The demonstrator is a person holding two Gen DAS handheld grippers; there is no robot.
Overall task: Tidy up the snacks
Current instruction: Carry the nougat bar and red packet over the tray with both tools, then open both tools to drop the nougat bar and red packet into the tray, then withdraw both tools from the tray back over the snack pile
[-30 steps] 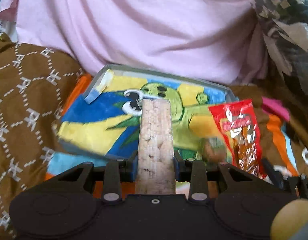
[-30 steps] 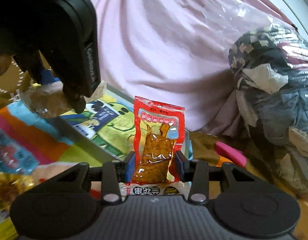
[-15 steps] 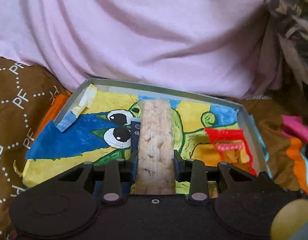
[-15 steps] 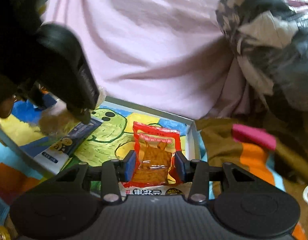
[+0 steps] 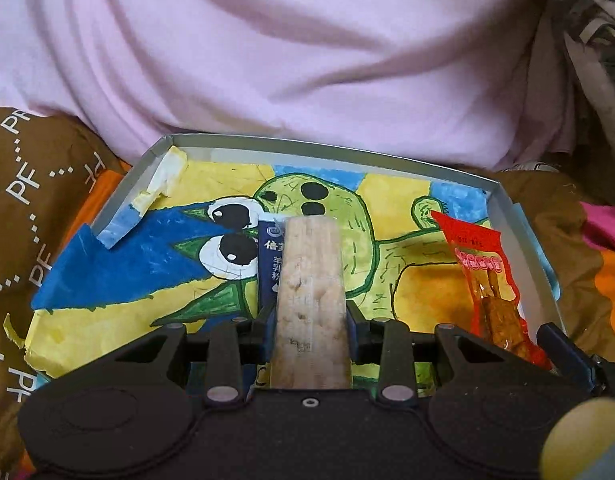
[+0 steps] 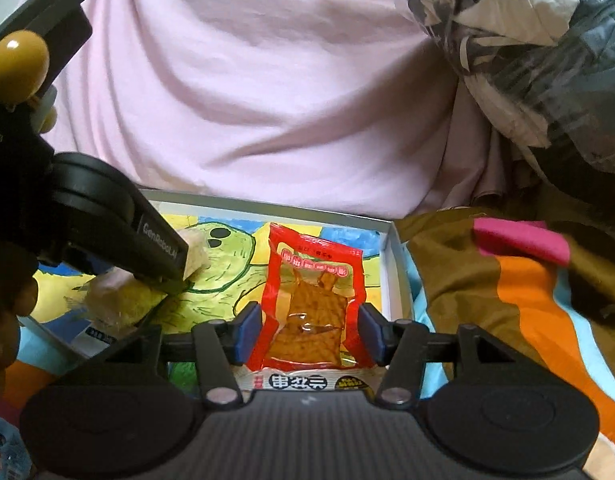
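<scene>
**Inspector:** Status of the sort, please. You have both tools over the shallow box (image 5: 507,216) with the painted lining.

**Assessor:** Partway, by my judgement. A blue sachet (image 5: 269,256) already lies in the box. Your right tool (image 6: 307,330) has just been opening: its blue pads now stand clear of the red snack packet (image 6: 311,292), which sits between them at the box's right end, its lower edge out of sight behind the tool body. I would count that one as delivered, or very nearly.

**Inspector:** And the left?

**Assessor:** Your left tool (image 5: 309,322) is closed narrowly on the pale crispy bar (image 5: 309,280), both pads pressing its sides. The bar juts forward over the middle of the box, above the sachet (whether it touches the lining I cannot tell). It is not yet released.

**Inspector:** Pose?

**Assessor:** The left tool points downward at a moderate slope toward the box floor; the right sits closer to level, aimed along the right side. In the right view, your left tool crosses in from the left edge, close beside the right one but apart from it.

**Inspector:** Outstanding?

**Assessor:** Release of the bar. Wrappers at the left edge of the right view, outside the box, may also want collecting.
</scene>
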